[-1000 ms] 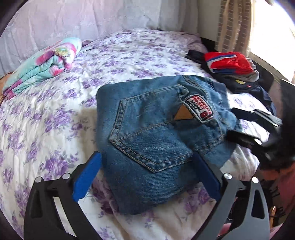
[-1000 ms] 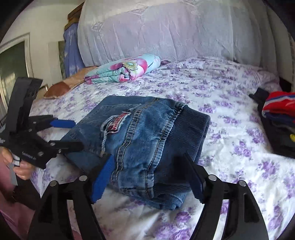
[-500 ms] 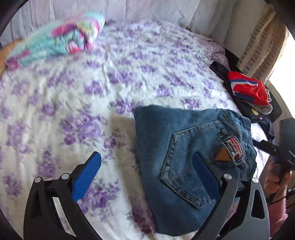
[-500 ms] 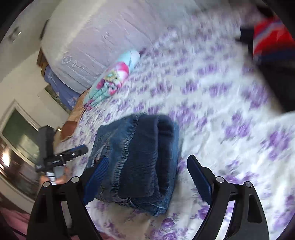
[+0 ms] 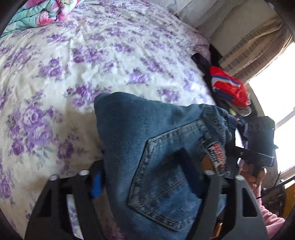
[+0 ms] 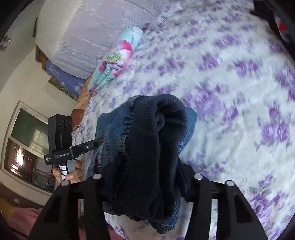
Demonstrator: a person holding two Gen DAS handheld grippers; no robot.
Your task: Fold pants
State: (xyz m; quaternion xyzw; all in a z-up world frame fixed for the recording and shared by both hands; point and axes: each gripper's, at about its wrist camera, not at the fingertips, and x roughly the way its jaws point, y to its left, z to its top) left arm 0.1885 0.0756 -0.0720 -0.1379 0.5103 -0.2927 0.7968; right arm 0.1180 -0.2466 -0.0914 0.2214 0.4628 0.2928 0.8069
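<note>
The folded blue jeans (image 5: pixel 147 140) lie on the flowered bed sheet (image 5: pixel 88 55), back pocket and red patch facing up. My left gripper (image 5: pixel 142 166) straddles one end of the bundle. Its jaws are closing, and the blue pads (image 5: pixel 96 181) press into the denim. In the right wrist view the dark ribbed waistband end of the jeans (image 6: pixel 147 147) bulges up between the black fingers of my right gripper (image 6: pixel 143 175), whose jaws are also closing on the cloth. Each gripper shows in the other's view, held in a hand: the right gripper (image 5: pixel 258 144) and the left gripper (image 6: pixel 60 140).
A rolled floral blanket (image 5: pixel 42 11) (image 6: pixel 118 55) lies near the head of the bed. A pile of red and dark clothes (image 5: pixel 228 88) sits at the bed's right edge by the curtain and bright window. A pale padded headboard (image 6: pixel 88 31) stands behind.
Both grippers have moved in over opposite ends of the folded jeans and rolled. Their jaws have narrowed from wide open onto the denim, which now bunches between them.
</note>
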